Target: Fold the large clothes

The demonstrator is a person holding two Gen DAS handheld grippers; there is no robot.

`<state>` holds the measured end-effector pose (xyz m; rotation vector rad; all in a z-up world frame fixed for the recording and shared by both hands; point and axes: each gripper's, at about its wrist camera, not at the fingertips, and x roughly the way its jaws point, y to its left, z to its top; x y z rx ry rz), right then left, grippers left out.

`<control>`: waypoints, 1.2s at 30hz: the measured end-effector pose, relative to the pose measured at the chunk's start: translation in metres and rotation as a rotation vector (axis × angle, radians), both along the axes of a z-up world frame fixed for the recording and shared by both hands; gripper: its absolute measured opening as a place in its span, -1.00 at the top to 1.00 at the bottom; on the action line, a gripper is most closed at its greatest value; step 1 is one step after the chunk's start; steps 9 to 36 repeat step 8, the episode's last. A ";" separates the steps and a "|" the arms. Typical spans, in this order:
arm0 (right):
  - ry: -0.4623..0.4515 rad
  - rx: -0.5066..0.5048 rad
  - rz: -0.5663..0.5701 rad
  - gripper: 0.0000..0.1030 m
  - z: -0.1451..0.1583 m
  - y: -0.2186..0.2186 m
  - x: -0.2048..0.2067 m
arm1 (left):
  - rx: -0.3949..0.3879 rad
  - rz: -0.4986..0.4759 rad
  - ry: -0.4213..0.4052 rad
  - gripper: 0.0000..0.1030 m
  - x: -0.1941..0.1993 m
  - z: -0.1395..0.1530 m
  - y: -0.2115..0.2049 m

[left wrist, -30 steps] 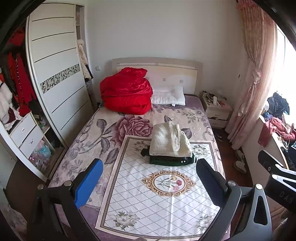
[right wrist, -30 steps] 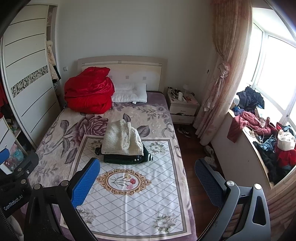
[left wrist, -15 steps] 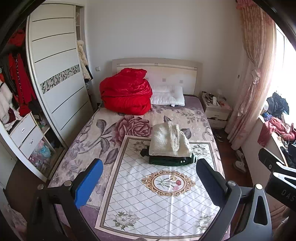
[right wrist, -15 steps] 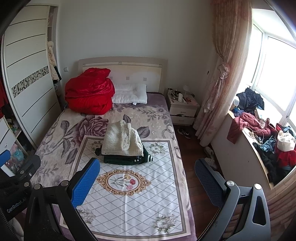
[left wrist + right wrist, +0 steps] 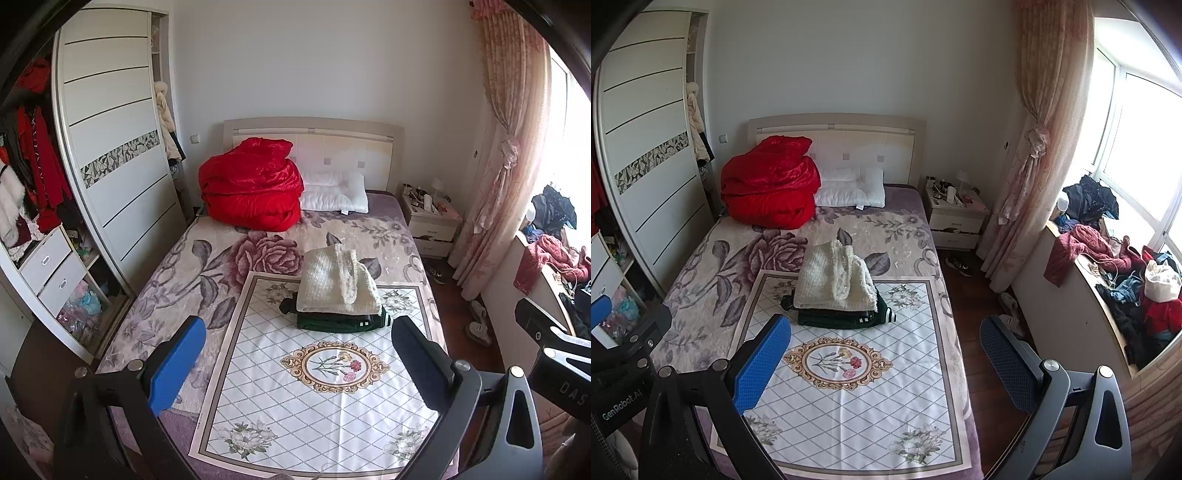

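At the far left stands the wardrobe (image 5: 110,155), its sliding door pushed aside to show red garments hanging inside. Next comes the bed (image 5: 184,266), with a red quilt (image 5: 251,188) bundled against the headboard and a white pillow (image 5: 332,194) beside it. A white diamond-patterned mat (image 5: 314,398) lies over the foot of the bed, and on its far edge sits the folded pile: a cream knitted sweater (image 5: 336,284) resting on a dark green garment (image 5: 332,322).

The sweater looks thick, soft and light; it should sag and stretch if lifted by one corner, so taking it at two points along a folded edge seems the safer hold. The green garment beneath appears denser and flatter.

The left gripper (image 5: 295,365) hangs above the near end of the mat, well short of the pile, jaws wide apart and holding nothing. The right gripper (image 5: 886,365) is level with it, alongside, over the bed's right edge and the floor, jaws likewise spread and empty. Further right, unfolded clothes (image 5: 1126,280) are heaped on the window sill.
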<state>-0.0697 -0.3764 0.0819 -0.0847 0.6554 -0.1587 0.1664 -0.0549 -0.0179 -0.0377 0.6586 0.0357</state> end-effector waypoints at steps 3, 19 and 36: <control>0.001 0.001 -0.001 -1.00 0.000 0.000 -0.001 | 0.000 0.000 -0.001 -0.99 0.000 0.000 0.000; 0.002 0.003 -0.001 -1.00 -0.001 0.000 -0.002 | -0.001 -0.007 -0.009 -0.99 0.003 0.008 -0.004; 0.002 0.003 -0.001 -1.00 -0.001 0.000 -0.002 | -0.001 -0.007 -0.009 -0.99 0.003 0.008 -0.004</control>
